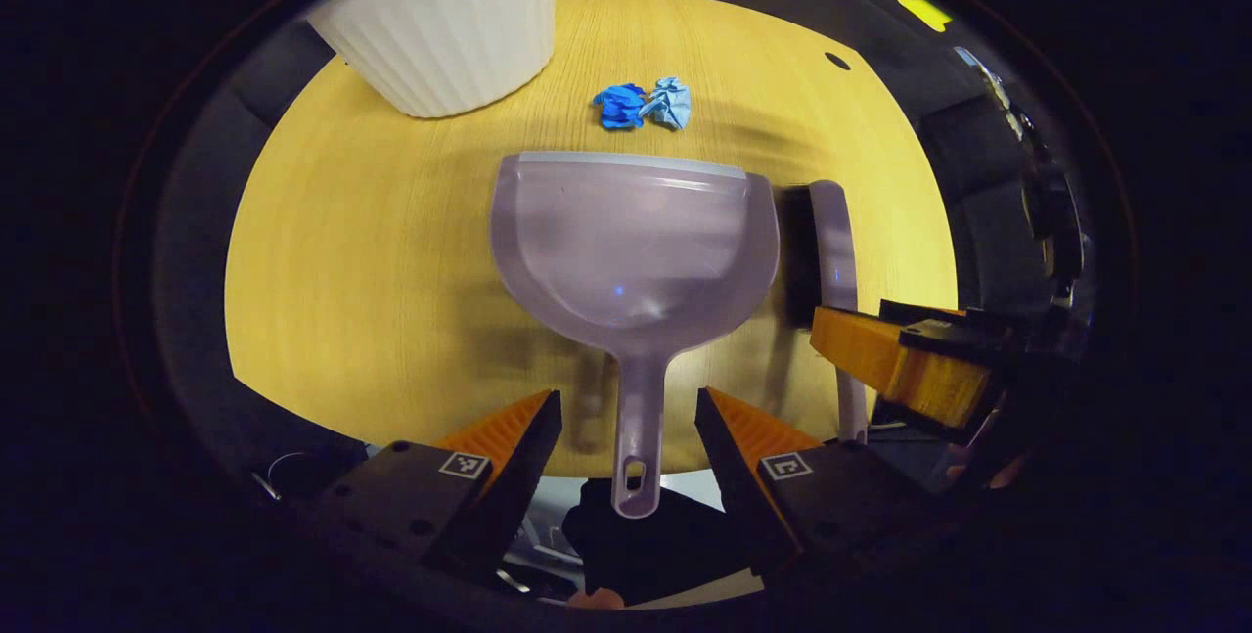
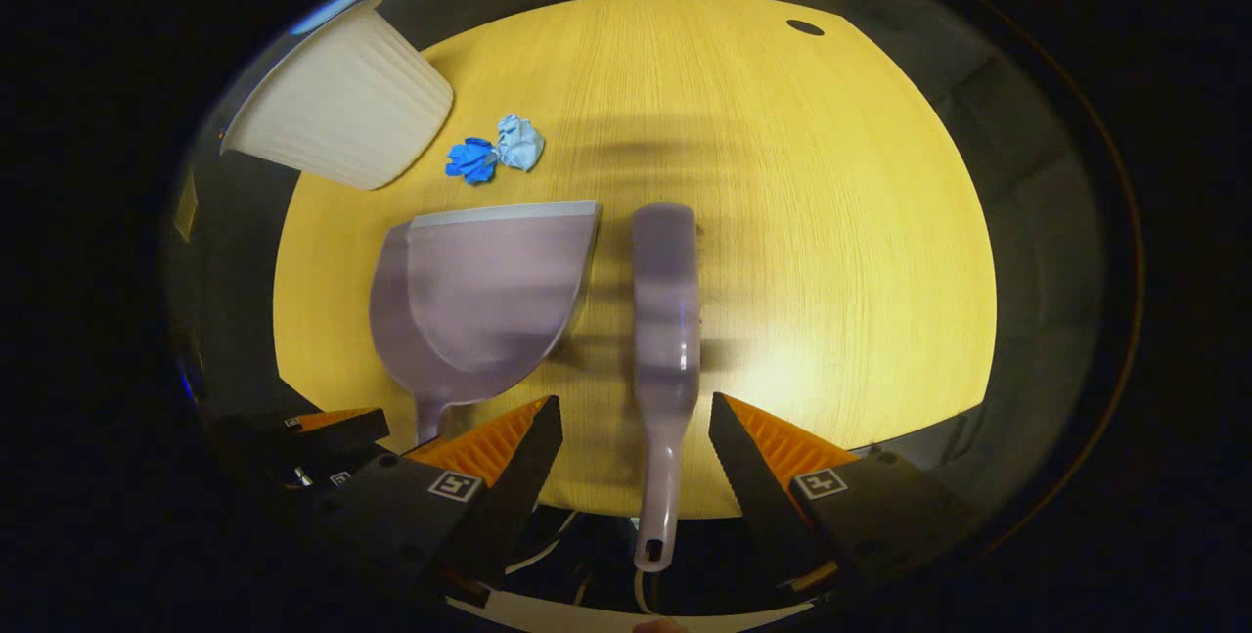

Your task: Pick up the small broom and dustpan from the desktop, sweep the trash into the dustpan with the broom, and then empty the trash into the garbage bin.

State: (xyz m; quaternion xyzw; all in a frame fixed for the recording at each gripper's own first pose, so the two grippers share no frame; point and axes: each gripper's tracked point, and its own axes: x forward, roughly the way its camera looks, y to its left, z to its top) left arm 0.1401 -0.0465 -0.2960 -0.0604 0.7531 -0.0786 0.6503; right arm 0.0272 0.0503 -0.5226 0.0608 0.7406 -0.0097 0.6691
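A pale lilac dustpan (image 1: pixel 634 240) lies flat on the yellow wooden desktop (image 1: pixel 372 251), its handle pointing toward me over the table edge. My left gripper (image 1: pixel 629 418) is open, one finger on each side of that handle without touching it. The matching small broom (image 2: pixel 665 320) lies just right of the dustpan (image 2: pixel 489 295). Its handle runs between the fingers of my open right gripper (image 2: pixel 636 423), apart from both. Two crumpled blue paper balls (image 1: pixel 643 106) sit beyond the dustpan's lip, also seen as paper balls (image 2: pixel 495 152). The right gripper (image 1: pixel 910 364) appears at the right of the left gripper view.
A white ribbed garbage bin (image 1: pixel 455 12) stands at the far left of the desktop, the same bin (image 2: pixel 342 114) in the right gripper view. A small dark hole (image 2: pixel 805 27) marks the far right of the table. Open wood lies right of the broom.
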